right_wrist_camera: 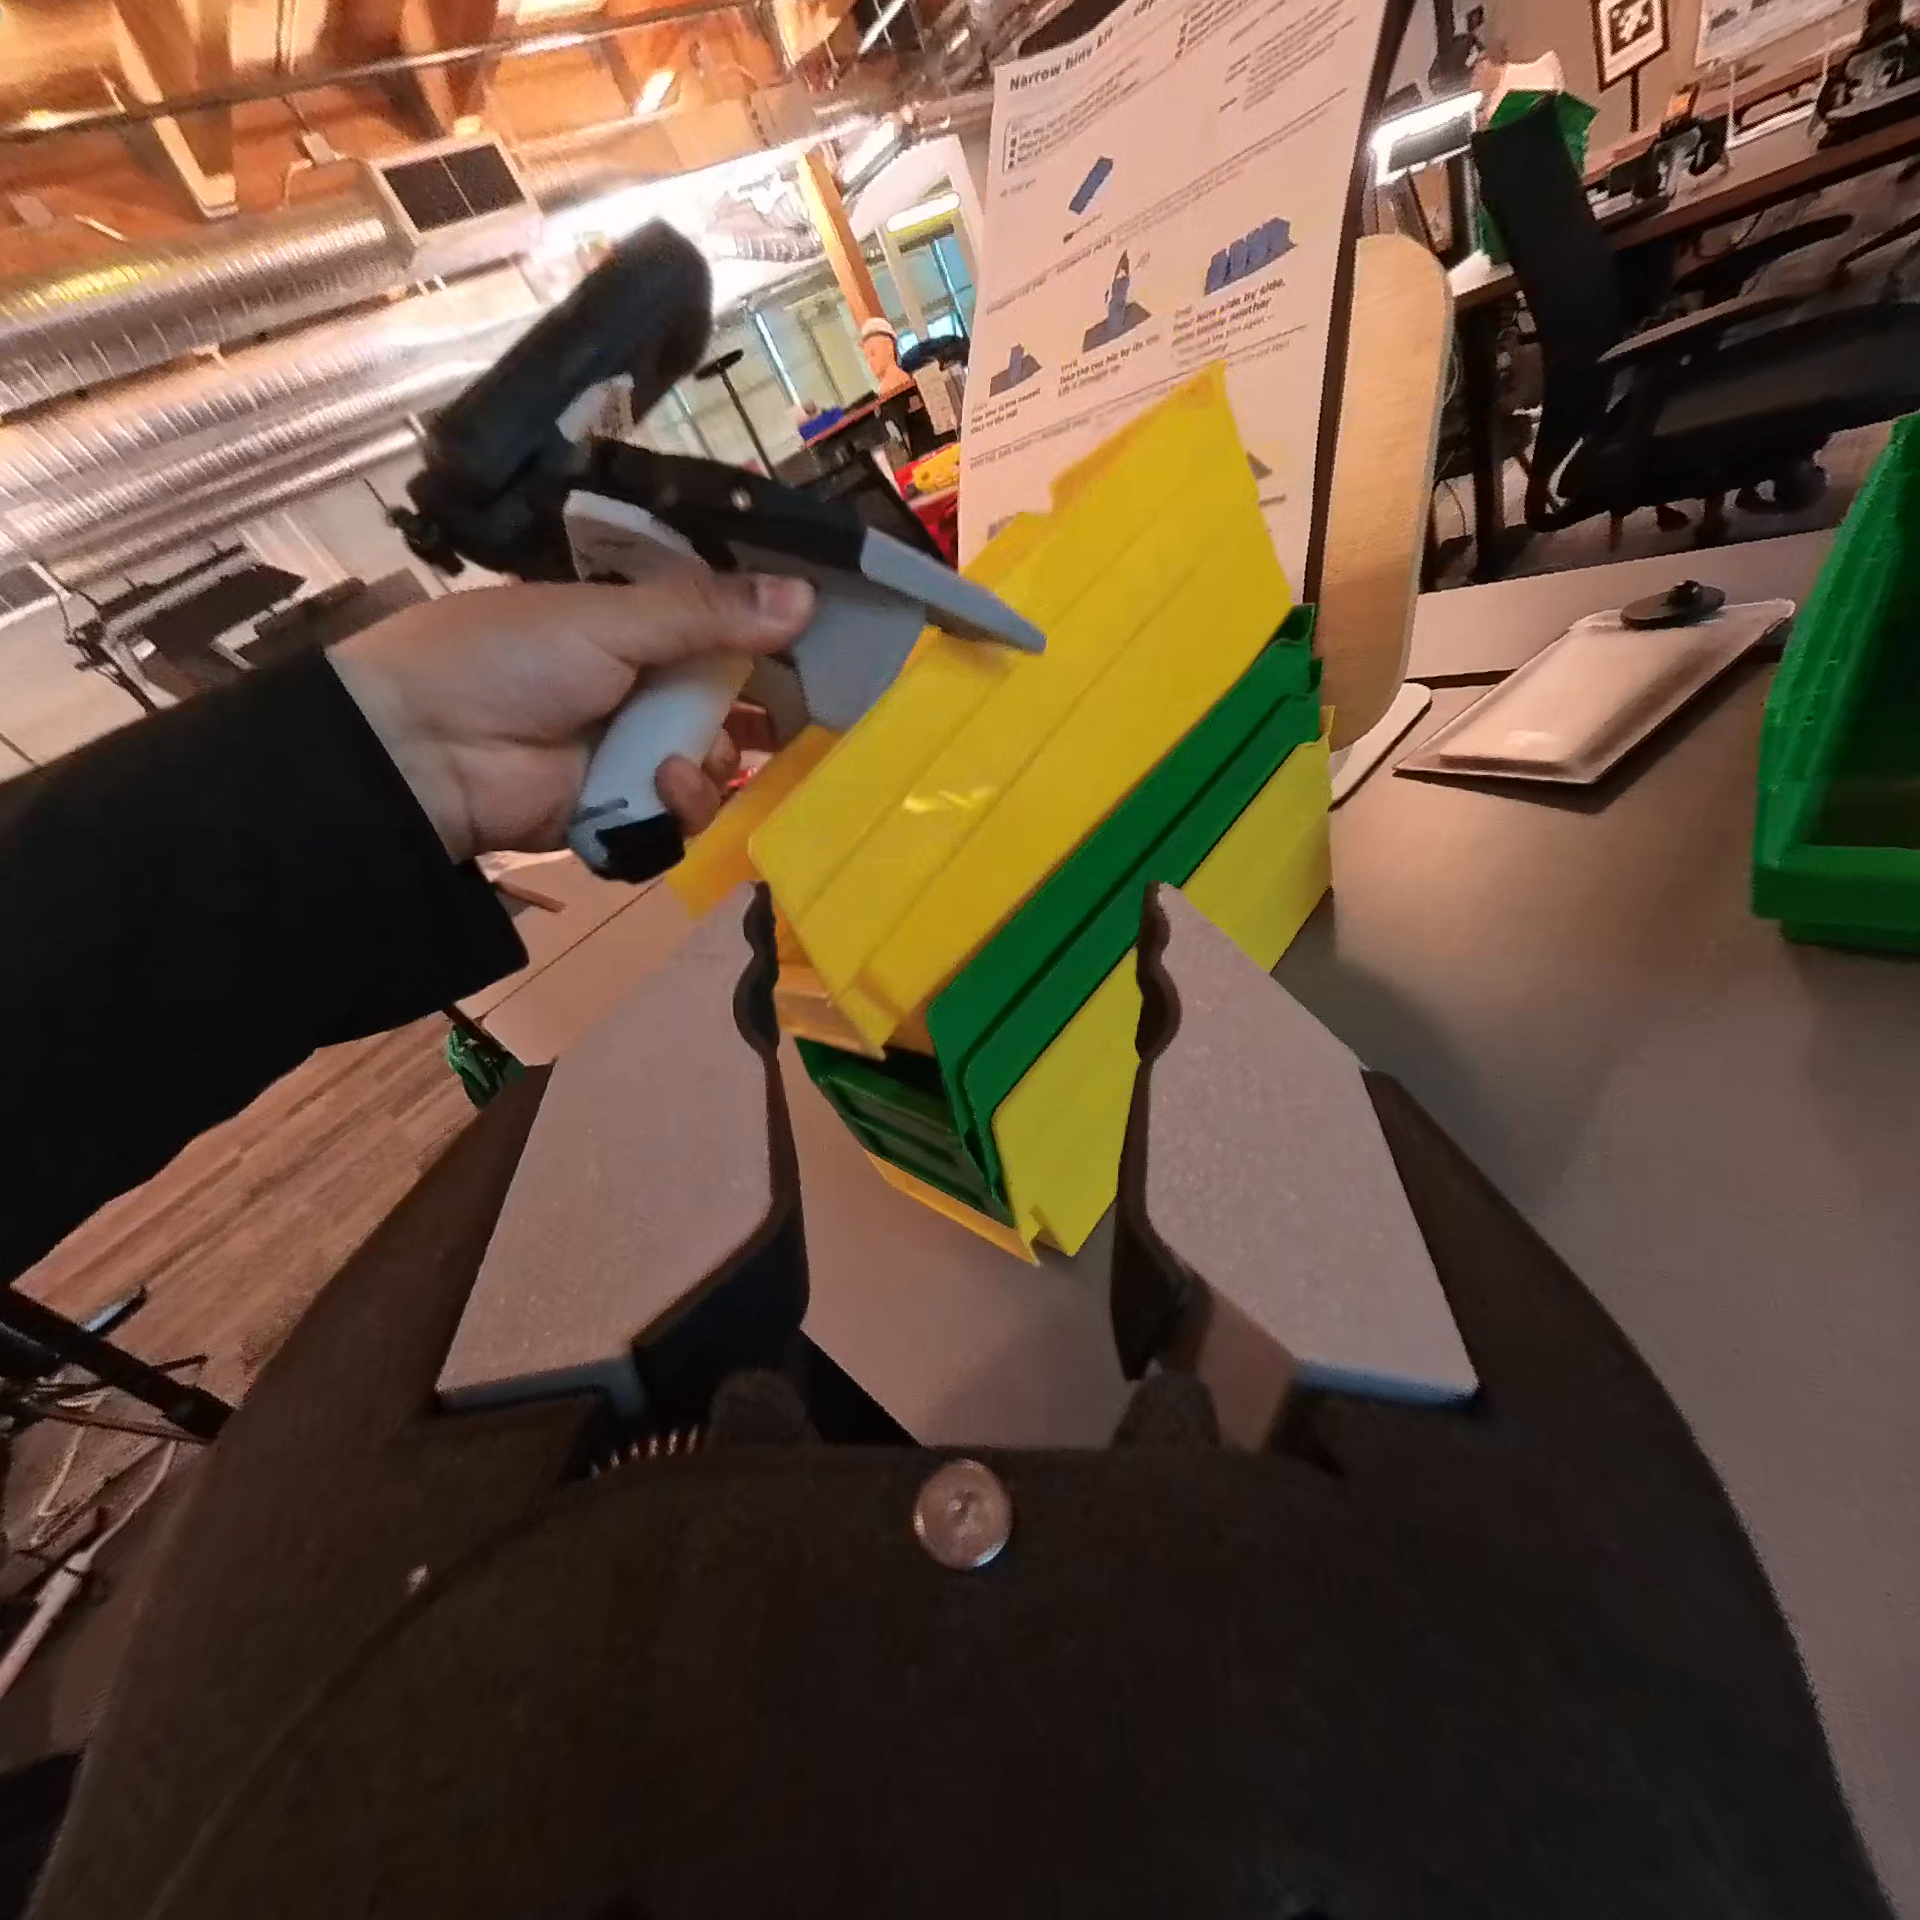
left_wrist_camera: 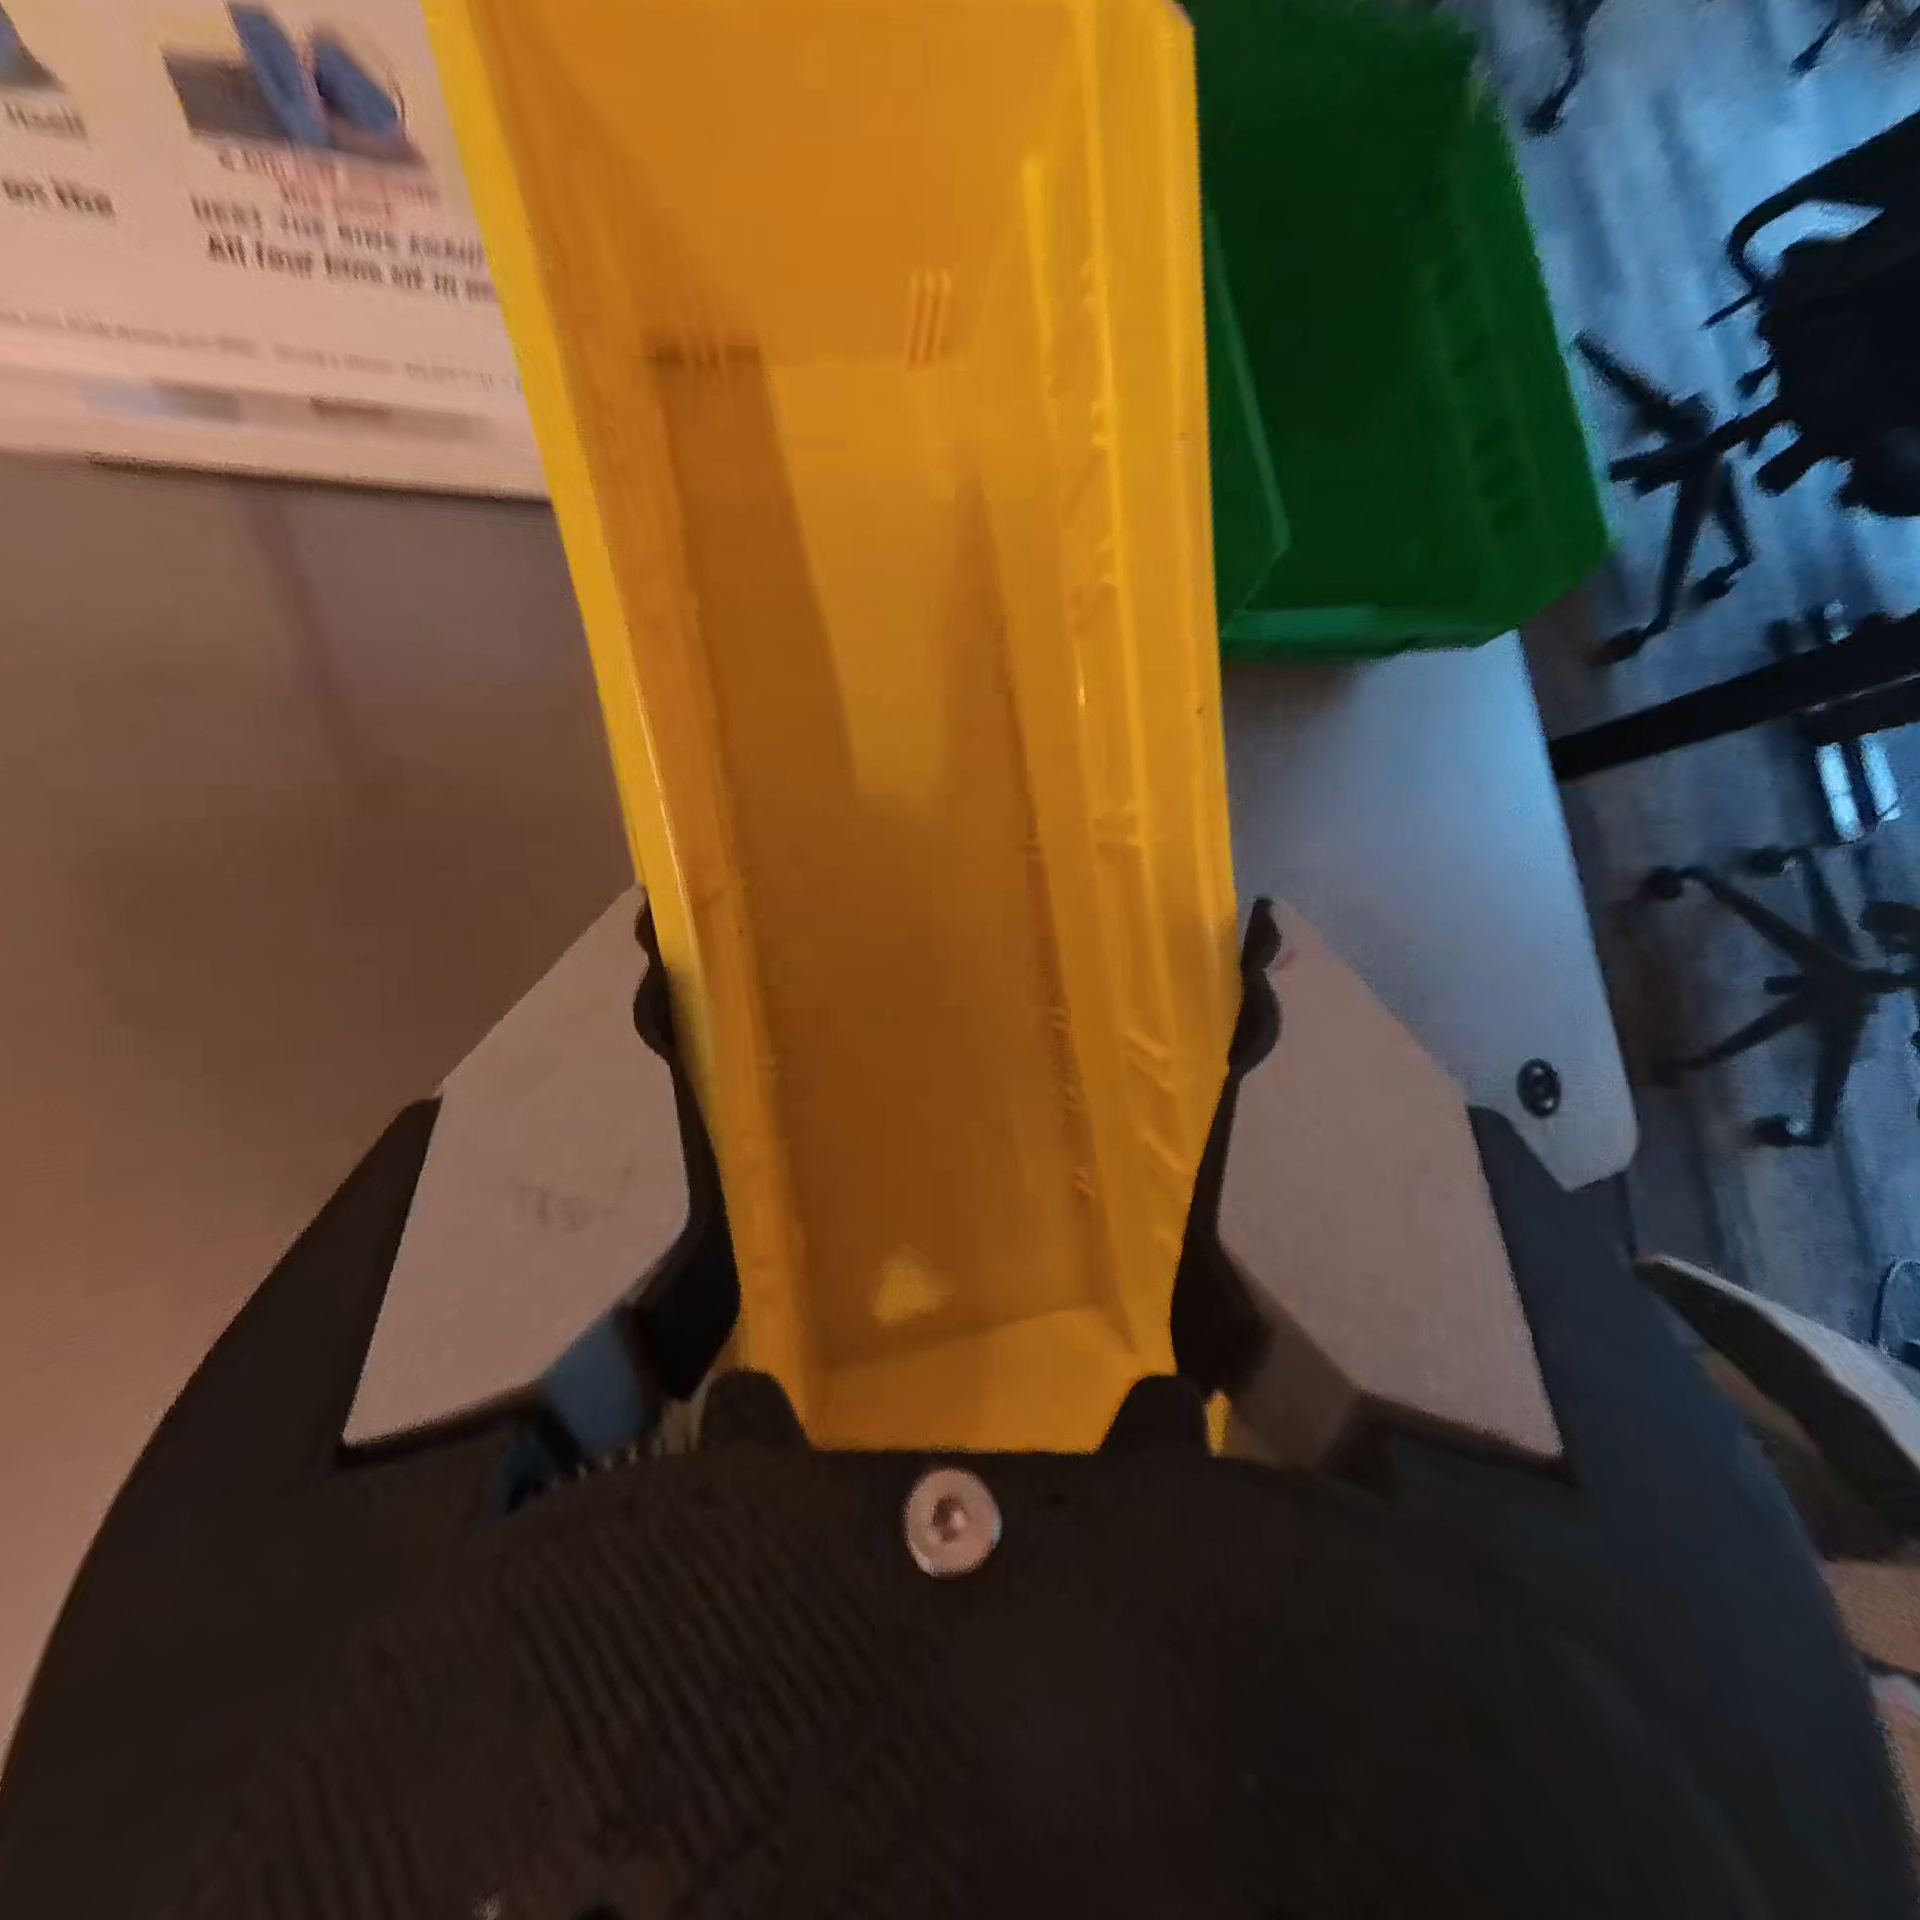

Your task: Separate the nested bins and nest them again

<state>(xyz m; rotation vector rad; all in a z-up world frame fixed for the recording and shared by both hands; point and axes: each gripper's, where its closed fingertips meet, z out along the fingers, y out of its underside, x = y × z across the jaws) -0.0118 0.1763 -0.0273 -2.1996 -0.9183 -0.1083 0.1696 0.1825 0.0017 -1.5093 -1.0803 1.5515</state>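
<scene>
My left gripper (left_wrist_camera: 951, 935) is shut on the sides of a long yellow bin (left_wrist_camera: 914, 644), and I look down into its hollow. In the right wrist view a hand holds that gripper (right_wrist_camera: 966, 623) on the same top yellow bin (right_wrist_camera: 997, 727), which is tilted up out of a green bin (right_wrist_camera: 1091, 894). The green bin sits nested in a lower yellow bin (right_wrist_camera: 1070, 1122) on the table. My right gripper (right_wrist_camera: 961, 966) is open, and the near end of the stack lies between its fingertips. I cannot tell if they touch it.
A separate green bin (right_wrist_camera: 1839, 727) stands on the table at the right and also shows in the left wrist view (left_wrist_camera: 1382, 364). An upright instruction poster (right_wrist_camera: 1164, 260) stands behind the stack. A flat grey tray (right_wrist_camera: 1590, 686) lies beyond. Office chairs (left_wrist_camera: 1766, 416) stand past the table edge.
</scene>
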